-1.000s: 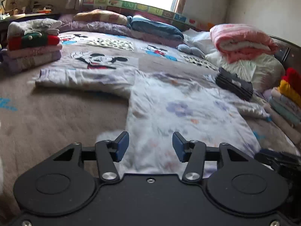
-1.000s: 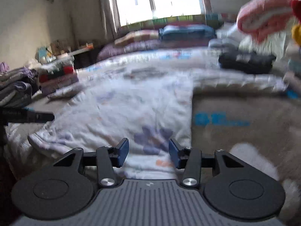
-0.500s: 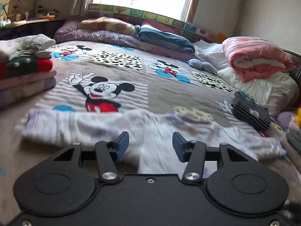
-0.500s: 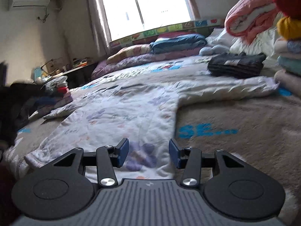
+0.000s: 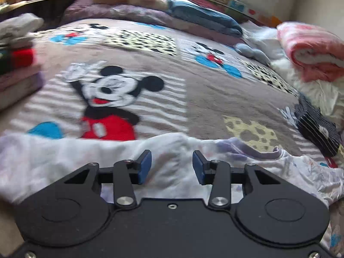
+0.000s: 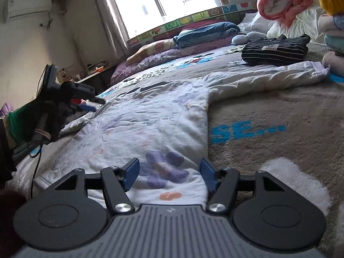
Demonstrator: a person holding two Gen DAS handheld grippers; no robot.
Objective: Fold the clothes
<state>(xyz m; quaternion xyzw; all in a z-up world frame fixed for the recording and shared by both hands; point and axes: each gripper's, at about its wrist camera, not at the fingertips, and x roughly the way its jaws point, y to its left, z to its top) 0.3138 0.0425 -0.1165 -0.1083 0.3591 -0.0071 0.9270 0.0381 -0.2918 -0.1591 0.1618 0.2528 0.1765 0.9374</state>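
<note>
Shirt (image 6: 150, 116) lies flat on the blanket (image 6: 268, 116), sleeves out, unfolded. Since a second ago you have carried the left gripper (image 5: 172, 165) from the hem up to the collar end, while the right gripper (image 6: 169, 174) has settled low over the hem. That suggests a lengthwise fold is being set up. Both tongs stand wide open, holding nothing; contact with the cloth cannot be confirmed.

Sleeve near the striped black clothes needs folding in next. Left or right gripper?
Right, probably. The right gripper, jaws open, is at the floral shirt's hem beside that sleeve; the left gripper is at the collar end.
</note>
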